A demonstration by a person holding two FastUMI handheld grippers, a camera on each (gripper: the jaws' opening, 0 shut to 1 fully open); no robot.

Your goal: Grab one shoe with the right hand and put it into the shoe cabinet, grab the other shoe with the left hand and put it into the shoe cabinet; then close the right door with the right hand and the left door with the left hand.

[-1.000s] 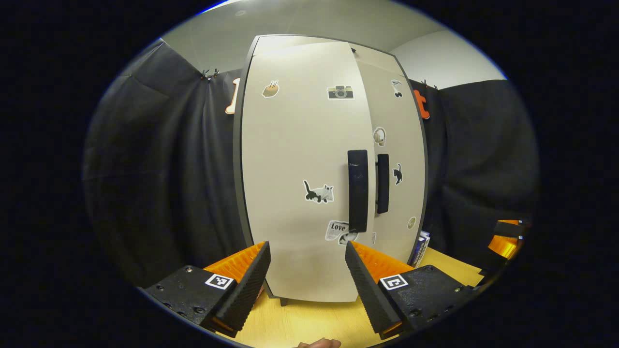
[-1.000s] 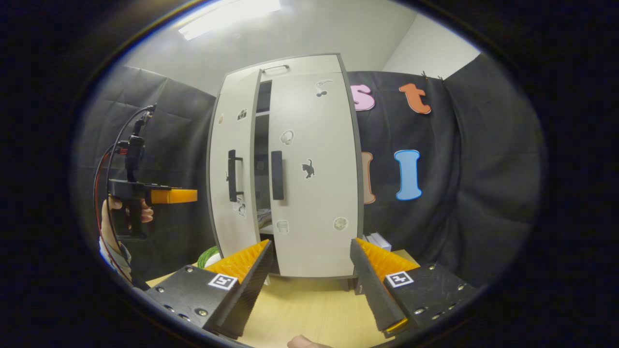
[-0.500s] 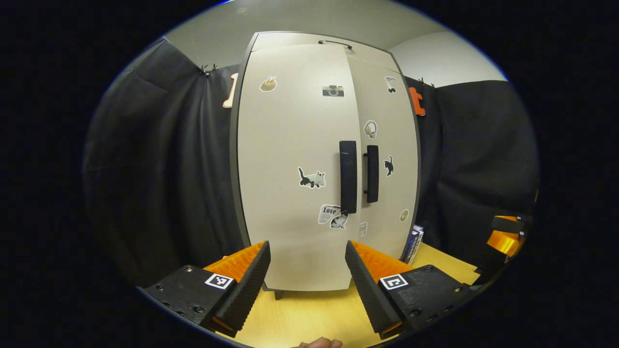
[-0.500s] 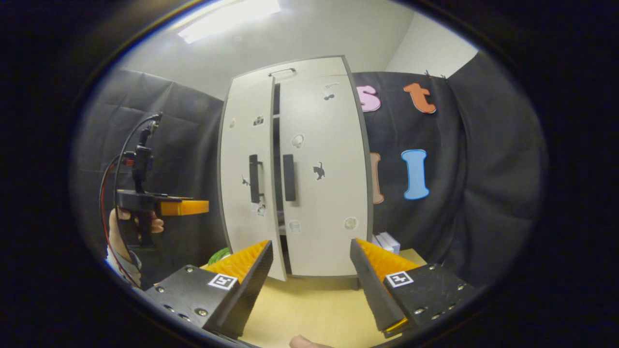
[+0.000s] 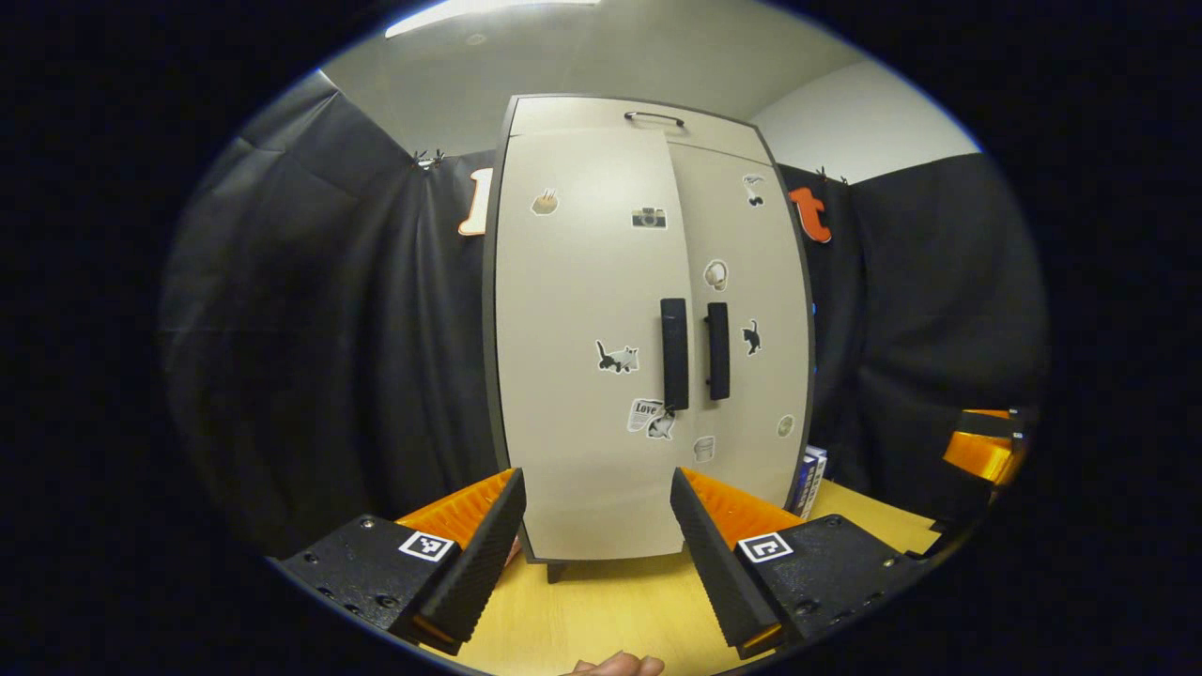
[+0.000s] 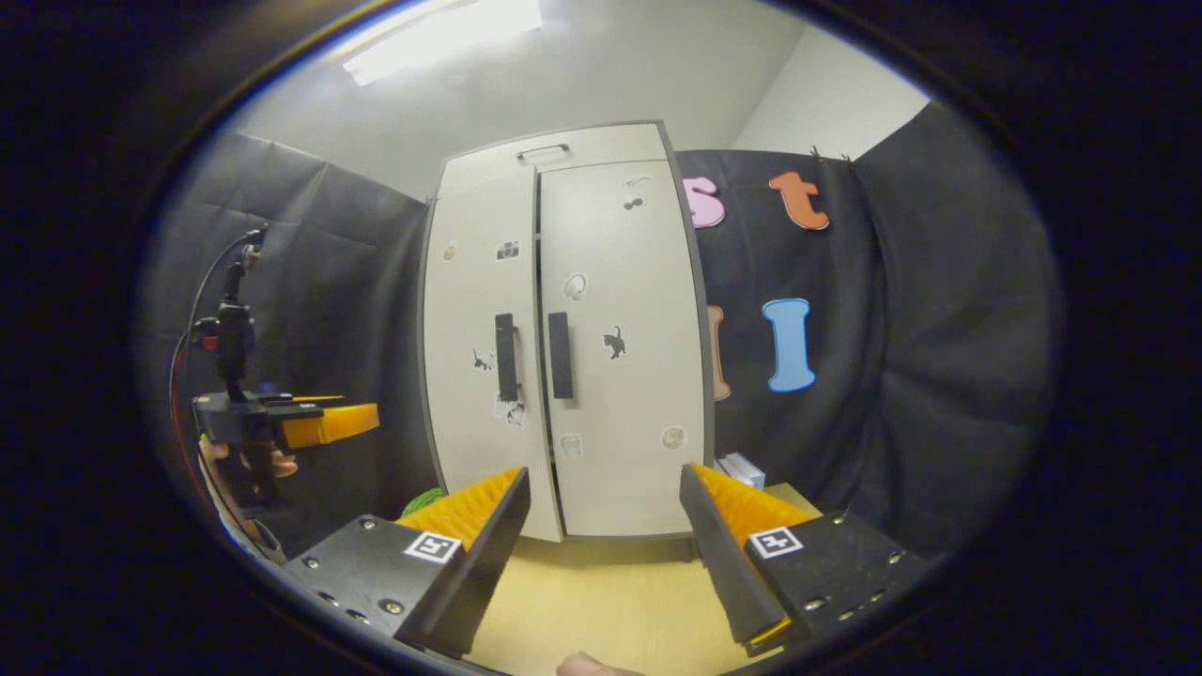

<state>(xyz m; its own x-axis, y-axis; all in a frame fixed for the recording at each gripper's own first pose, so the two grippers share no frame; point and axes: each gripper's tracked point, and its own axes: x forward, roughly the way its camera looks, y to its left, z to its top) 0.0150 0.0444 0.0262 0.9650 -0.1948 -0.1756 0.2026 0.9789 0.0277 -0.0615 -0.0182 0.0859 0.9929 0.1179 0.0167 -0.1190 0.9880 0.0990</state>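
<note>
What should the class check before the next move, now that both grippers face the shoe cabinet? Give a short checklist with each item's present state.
1. Right door shut flush with the shoe cabinet: ok.
2. Left door fully shut: not ok; its lower edge stands slightly proud, a thin gap showing.
3. Left gripper open, empty: ok.
4. Right gripper open, empty: ok.
5. Both grippers apart from the doors: ok.
6. Shoes inside: cannot tell; the doors hide the interior.
</note>
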